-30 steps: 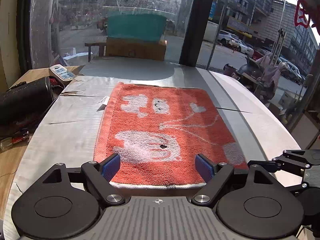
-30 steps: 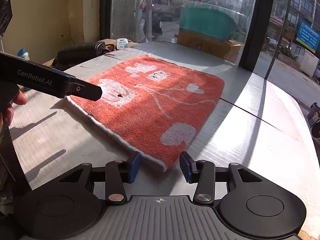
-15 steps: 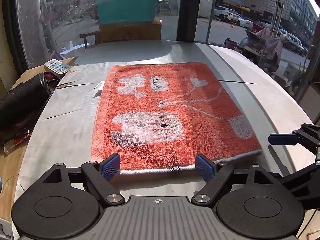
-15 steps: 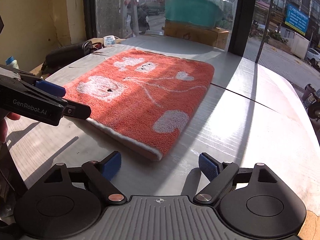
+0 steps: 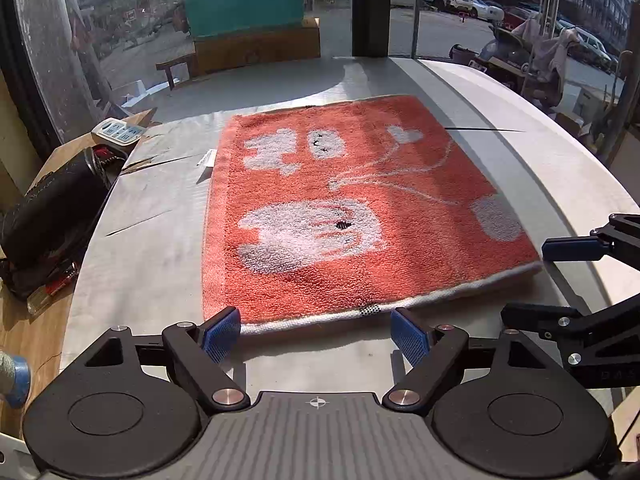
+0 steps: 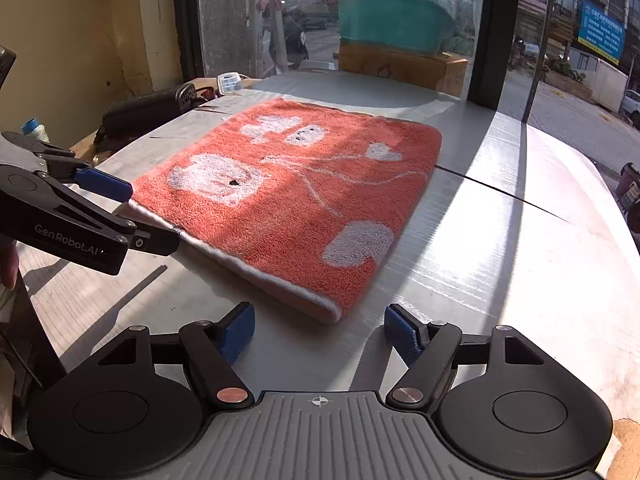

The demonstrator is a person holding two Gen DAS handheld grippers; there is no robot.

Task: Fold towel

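One fold looks done: the orange towel lies flat and doubled on the grey worktop. More folds may be left. At the towel's near edge, the left hand-held gripper has its jaws wide apart, holding nothing. At the towel's near corner, the right hand-held gripper is closing, its jaws not yet touching the cloth.

Towel lies flat mid-frame on table. Left gripper at bottom center, just before towel's near edge. Right gripper at right edge, beside towel's corner. Power strip and bag at left.
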